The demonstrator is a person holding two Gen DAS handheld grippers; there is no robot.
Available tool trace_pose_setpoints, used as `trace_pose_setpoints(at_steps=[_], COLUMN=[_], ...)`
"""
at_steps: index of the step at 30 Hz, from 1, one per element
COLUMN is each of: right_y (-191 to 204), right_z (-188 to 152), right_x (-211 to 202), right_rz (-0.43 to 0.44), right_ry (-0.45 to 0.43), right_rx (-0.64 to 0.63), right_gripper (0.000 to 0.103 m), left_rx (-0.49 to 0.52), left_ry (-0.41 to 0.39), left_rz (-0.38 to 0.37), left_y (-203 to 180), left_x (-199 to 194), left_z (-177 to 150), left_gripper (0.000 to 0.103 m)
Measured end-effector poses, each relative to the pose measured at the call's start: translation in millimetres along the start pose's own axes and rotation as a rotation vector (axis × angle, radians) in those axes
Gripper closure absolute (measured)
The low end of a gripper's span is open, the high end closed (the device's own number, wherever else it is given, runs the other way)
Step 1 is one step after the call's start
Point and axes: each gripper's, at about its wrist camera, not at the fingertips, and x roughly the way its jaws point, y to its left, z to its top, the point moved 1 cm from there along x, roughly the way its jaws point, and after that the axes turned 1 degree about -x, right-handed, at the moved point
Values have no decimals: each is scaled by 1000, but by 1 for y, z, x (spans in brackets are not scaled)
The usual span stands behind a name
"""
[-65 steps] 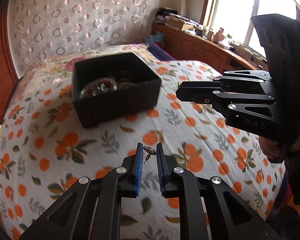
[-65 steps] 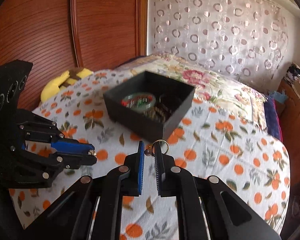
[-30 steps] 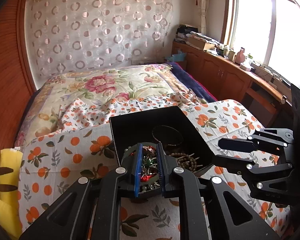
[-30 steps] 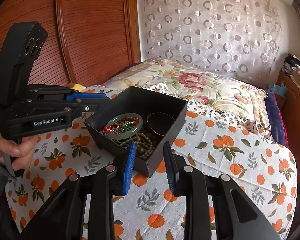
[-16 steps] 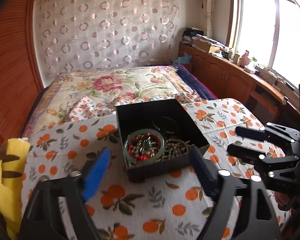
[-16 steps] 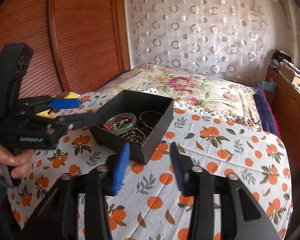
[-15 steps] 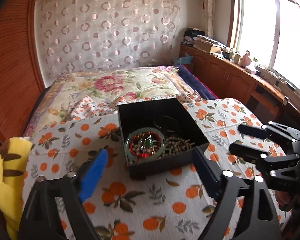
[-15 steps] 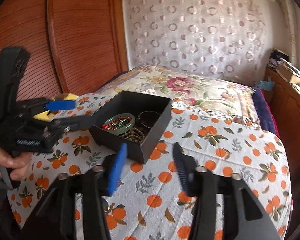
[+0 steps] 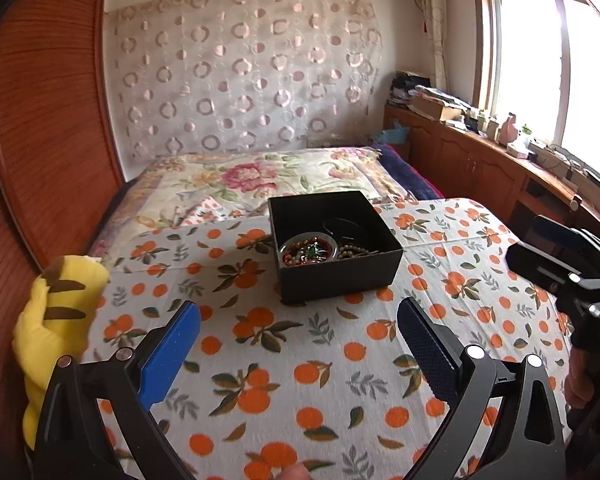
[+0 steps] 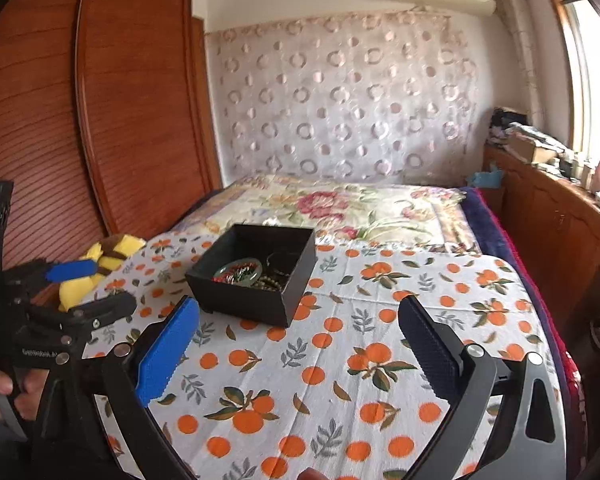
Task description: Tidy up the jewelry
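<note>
A black open box point(image 9: 340, 272) sits on the orange-print cloth point(image 9: 284, 360). It holds a green bangle point(image 9: 309, 249) with red and green beads inside it, a dark bangle and brown bead strands. The box also shows in the right wrist view point(image 10: 244, 304). My left gripper point(image 9: 298, 320) is wide open and empty, well back from the box's near wall. My right gripper point(image 10: 298, 320) is wide open and empty, back from the box's right corner. Each gripper shows in the other's view, the right one point(image 9: 572, 280) and the left one point(image 10: 80, 288).
A yellow striped plush toy point(image 9: 56, 320) lies at the cloth's left edge by the wooden wardrobe point(image 10: 60, 120). A floral bedspread point(image 9: 260, 176) lies behind the box. A wooden cabinet point(image 9: 480, 168) with clutter runs along the right under the window.
Both grippers let go of small jewelry pieces at the box, opened wide and pulled back and up from it. The box now looks smaller and farther off.
</note>
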Motion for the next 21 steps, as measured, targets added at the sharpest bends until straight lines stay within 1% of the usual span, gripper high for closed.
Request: trace_pose_setpoints(at_steps=[6,13,21], right_y=[5,6,7], right_z=[-5,-7,-12], right_x=[-24,-29,-27], right_rz=[-27,-41,-51], right_ry=[-27,-30,-19], right_rx=[10,14,19], right_gripper=[3,3,3], left_rx=[-12,-8,-25], left_ry=[-25,-39,-55], left_rz=[8,-4,3], left_y=[2,1,2], left_x=[-21,-31,-35], left_z=[-7,-13,-13], left_gripper=[8,8,8])
